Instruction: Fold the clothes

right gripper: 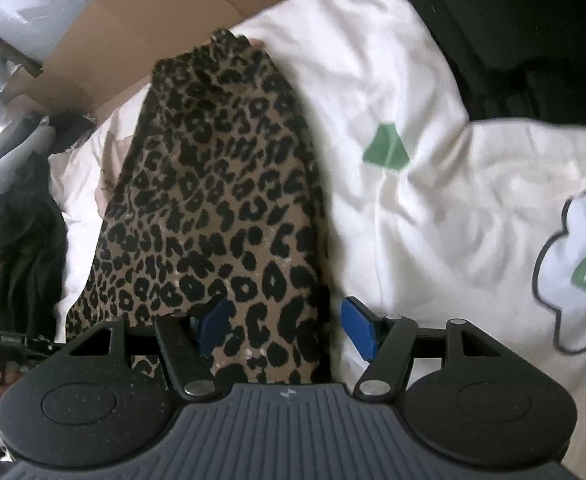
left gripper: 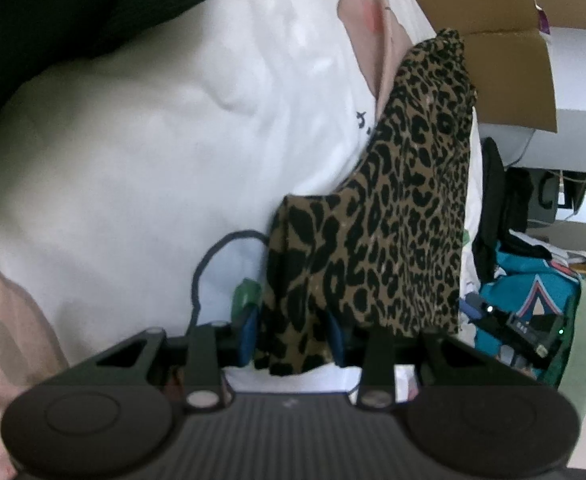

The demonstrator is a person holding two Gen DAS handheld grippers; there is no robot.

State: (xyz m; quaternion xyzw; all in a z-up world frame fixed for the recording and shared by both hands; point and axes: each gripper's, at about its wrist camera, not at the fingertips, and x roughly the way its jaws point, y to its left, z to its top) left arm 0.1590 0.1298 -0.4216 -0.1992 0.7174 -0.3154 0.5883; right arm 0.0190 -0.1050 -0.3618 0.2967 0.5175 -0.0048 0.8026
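leopard cloth [right gripper: 213, 208] lies in a long folded strip across a white sheet [right gripper: 413, 92] printed with green shapes. left tongs [left gripper: 295, 330] are clamped on one end of the strip — blue pads [left gripper: 249, 334] press a bunched fold from both sides. right tongs [right gripper: 287, 330] stand apart at the other end: one pad rests on the cloth, the other sits clear on the sheet, just beside the cloth's edge. cardboard [right gripper: 141, 12] shows behind, dark clothes [right gripper: 21, 208] at the side.
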